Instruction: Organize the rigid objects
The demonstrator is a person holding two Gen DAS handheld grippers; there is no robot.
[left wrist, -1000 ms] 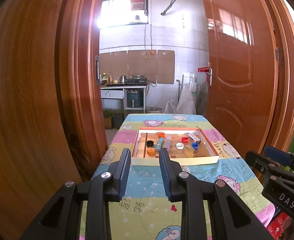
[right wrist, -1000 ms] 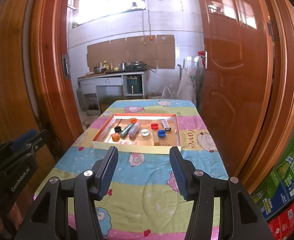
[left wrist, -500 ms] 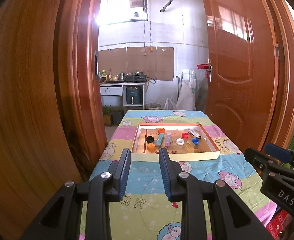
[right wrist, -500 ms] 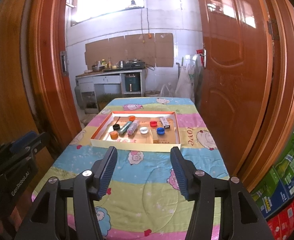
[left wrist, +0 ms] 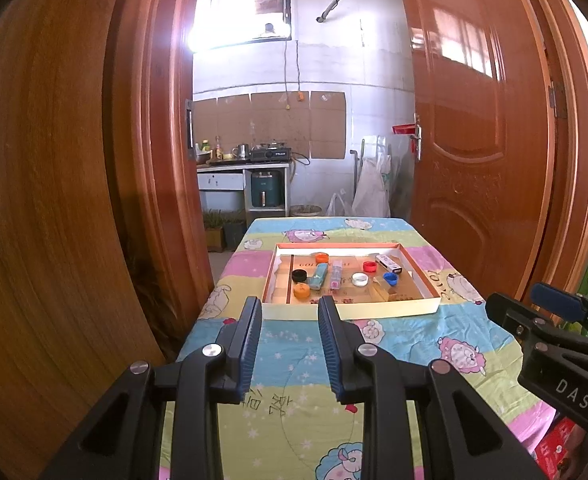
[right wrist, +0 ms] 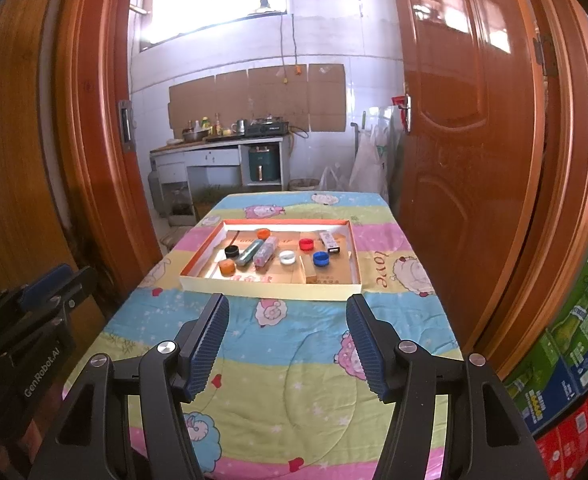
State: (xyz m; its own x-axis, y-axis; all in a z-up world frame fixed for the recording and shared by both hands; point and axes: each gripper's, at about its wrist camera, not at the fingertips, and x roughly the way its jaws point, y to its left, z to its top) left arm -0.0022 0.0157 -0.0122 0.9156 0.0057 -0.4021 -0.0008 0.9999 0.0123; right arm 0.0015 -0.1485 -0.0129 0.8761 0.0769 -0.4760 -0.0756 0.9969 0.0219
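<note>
A shallow cardboard tray (left wrist: 422, 305) (right wrist: 270, 290) lies on the far half of a table with a cartoon cloth (left wrist: 286, 360) (right wrist: 294, 344). In it are several bottle caps: orange (right wrist: 227, 267), black (right wrist: 232, 251), white (right wrist: 287, 257), red (right wrist: 306, 244) and blue (right wrist: 320, 258). Two small tubes (right wrist: 250, 251) and a small box (right wrist: 329, 241) lie there too. My left gripper (left wrist: 290, 308) is open and empty, short of the tray's near edge. My right gripper (right wrist: 288, 306) is open wider, also empty and short of the tray.
Brown wooden doors (left wrist: 474, 160) (right wrist: 26, 140) stand close on both sides of the table. A kitchen counter with a stove (right wrist: 254, 132) is beyond. Stacked cartons (right wrist: 574, 352) stand at the lower right. Each gripper shows at the edge of the other's view.
Both grippers have moved a little towards the tray, which looks slightly larger and nearer. Their jaws have kept the same opening.
</note>
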